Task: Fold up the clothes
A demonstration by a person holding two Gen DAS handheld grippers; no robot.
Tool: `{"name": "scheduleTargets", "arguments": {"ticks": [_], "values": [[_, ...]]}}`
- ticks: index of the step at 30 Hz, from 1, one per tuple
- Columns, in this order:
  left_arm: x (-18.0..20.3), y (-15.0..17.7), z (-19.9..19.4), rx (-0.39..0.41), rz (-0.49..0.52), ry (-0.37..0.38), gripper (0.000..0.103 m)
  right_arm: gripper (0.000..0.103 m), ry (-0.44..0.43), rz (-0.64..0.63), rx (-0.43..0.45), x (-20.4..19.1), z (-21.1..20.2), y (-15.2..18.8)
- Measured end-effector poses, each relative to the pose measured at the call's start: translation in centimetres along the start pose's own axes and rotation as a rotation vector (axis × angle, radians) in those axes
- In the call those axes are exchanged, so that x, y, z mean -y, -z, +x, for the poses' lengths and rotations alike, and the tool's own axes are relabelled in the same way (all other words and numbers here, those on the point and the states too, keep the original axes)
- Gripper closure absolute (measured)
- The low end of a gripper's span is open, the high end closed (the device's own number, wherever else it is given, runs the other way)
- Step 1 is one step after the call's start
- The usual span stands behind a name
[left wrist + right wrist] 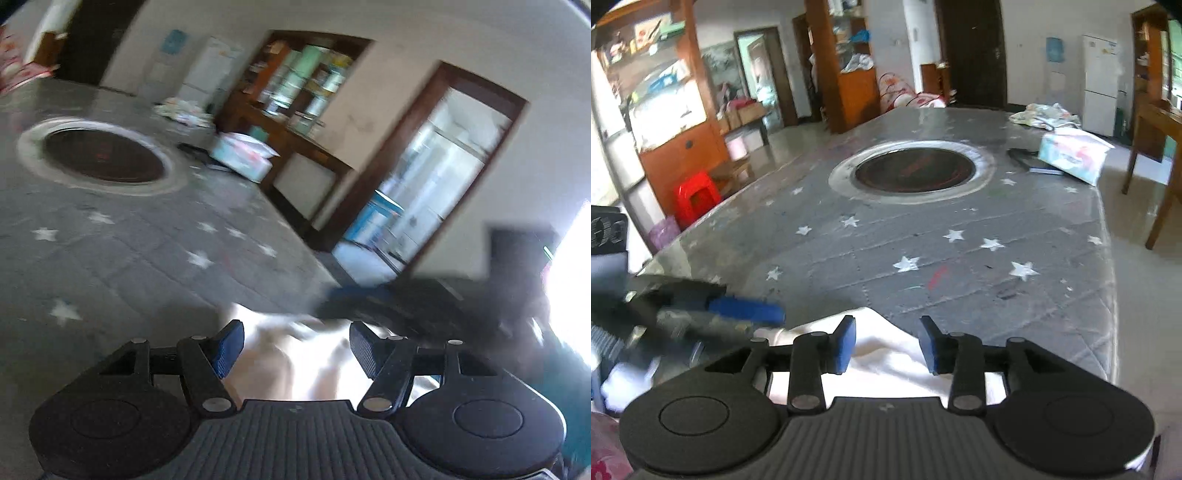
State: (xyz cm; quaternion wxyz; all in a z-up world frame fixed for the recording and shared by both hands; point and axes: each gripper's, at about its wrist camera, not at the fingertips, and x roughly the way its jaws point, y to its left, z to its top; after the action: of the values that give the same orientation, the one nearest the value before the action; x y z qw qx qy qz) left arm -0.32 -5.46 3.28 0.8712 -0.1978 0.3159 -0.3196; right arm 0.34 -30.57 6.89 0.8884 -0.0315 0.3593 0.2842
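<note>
A white garment [886, 360] lies bunched at the near edge of the grey star-patterned table [960, 258]. My right gripper [887, 345] hovers over it, open, with nothing between its blue pads [846, 345]. To its left my left gripper [746, 310] shows as a motion-blurred shape with one blue pad. The left wrist view is blurred. There my left gripper [295, 347] is open above the pale garment [295, 369], and the right gripper [373, 299] is a dark blur just ahead on the right.
A round dark hotplate with a metal rim [912, 171] is set into the table's middle. At the far right end lie a soft tissue pack [1071, 155], a dark flat object [1023, 155] and a crumpled cloth [1045, 112]. A red stool [696, 197] and wooden shelves stand on the left.
</note>
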Motion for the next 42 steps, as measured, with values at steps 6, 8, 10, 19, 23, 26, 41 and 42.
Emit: {"name": "scheduleTargets", "arguments": {"ticks": [6, 8, 10, 19, 23, 26, 41, 42], "values": [[-1.7, -0.9, 0.7, 0.004, -0.055, -0.064, 0.037, 0.054, 0.073, 0.081, 0.032, 1.2, -2.3, 2.1], [-1.7, -0.9, 0.9, -0.002, -0.023, -0.135, 0.037, 0.051, 0.098, 0.083, 0.026, 1.2, -2.6, 3.2], [-1.3, -0.7, 0.5, 0.008, -0.002, -0.154, 0.038, 0.050, 0.121, 0.091, 0.020, 1.0, -3.0, 4.4], [3.1, 1.3, 0.5, -0.017, 0.148, -0.018, 0.050, 0.045, 0.262, 0.149, 0.055, 1.0, -3.8, 8.1], [3.9, 2.2, 2.4, -0.065, 0.221, -0.059, 0.061, 0.043, 0.280, 0.194, 0.086, 1.0, -4.5, 8.8], [2.9, 2.2, 3.4, -0.092, 0.223, -0.126, 0.082, 0.043, 0.309, 0.194, 0.082, 1.2, -4.7, 9.6], [-1.3, -1.0, 4.6, -0.069, 0.181, -0.280, 0.092, 0.027, 0.279, 0.119, 0.100, 1.0, 0.4, 7.0], [-1.6, -1.2, 4.6, -0.072, 0.173, -0.279, 0.092, 0.024, 0.278, 0.113, 0.099, 0.8, 0.6, 6.9]]}}
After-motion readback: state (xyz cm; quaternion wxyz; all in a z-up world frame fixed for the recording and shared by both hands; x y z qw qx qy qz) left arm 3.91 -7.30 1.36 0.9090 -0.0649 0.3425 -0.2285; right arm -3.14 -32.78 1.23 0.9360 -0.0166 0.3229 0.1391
